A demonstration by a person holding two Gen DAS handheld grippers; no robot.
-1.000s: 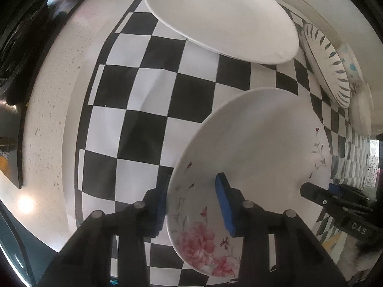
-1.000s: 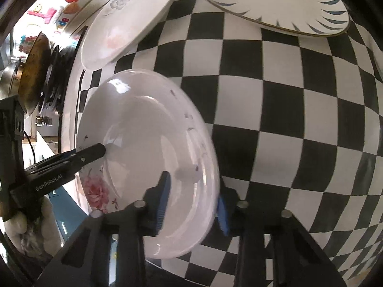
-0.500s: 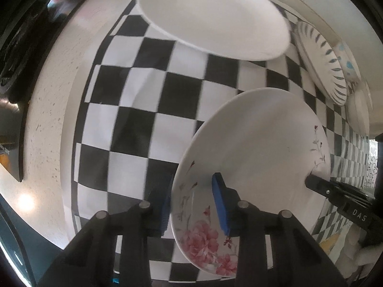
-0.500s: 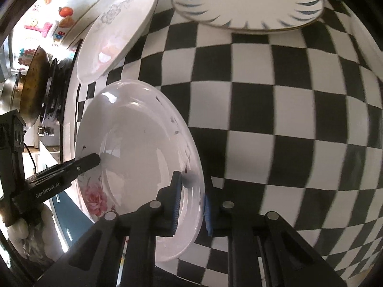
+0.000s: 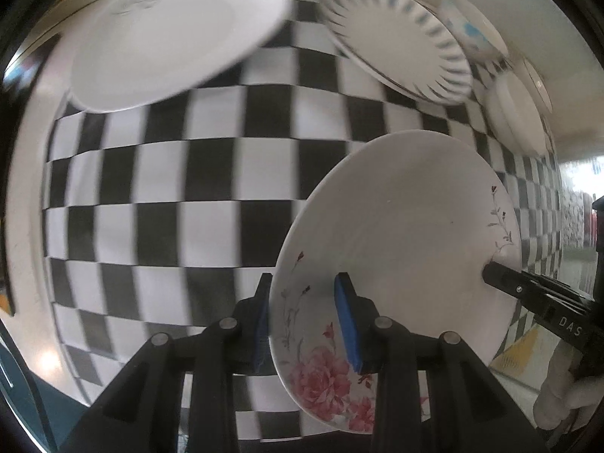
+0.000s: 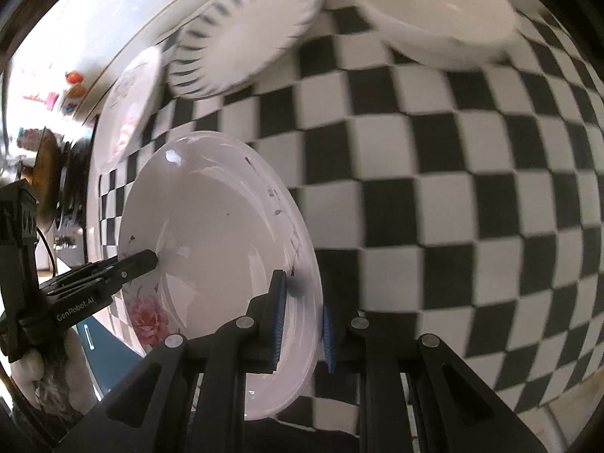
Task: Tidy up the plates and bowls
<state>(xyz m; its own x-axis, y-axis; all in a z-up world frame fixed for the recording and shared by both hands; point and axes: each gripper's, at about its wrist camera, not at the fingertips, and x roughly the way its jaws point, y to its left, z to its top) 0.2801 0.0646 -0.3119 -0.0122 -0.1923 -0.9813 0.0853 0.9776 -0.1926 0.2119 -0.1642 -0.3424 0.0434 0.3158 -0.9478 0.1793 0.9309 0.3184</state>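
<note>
A white plate with pink flowers (image 5: 407,234) (image 6: 211,234) hangs above the black-and-white checked cloth, held by both grippers at opposite rims. My left gripper (image 5: 304,321) is shut on its near rim, one blue pad on the face, one behind. My right gripper (image 6: 302,313) is shut on the opposite rim; it also shows at the plate's right edge (image 5: 490,270). Farther back lie a plain white plate (image 5: 173,34), a plate with blue dashes (image 5: 400,41) (image 6: 245,37) and a white bowl (image 6: 434,11).
The checked cloth (image 5: 188,196) covers a pale counter (image 5: 22,173). More white dishes (image 5: 517,113) stand at the far right by the wall. A dark stove with a pan (image 6: 45,173) is at the left end. A person's gloved hand (image 6: 41,373) holds the left gripper.
Both grippers have carried the flowered plate sideways over the cloth and slightly up; the blue-dashed plate and the white bowl have come closer into view. The right jaws closed tighter on the rim.
</note>
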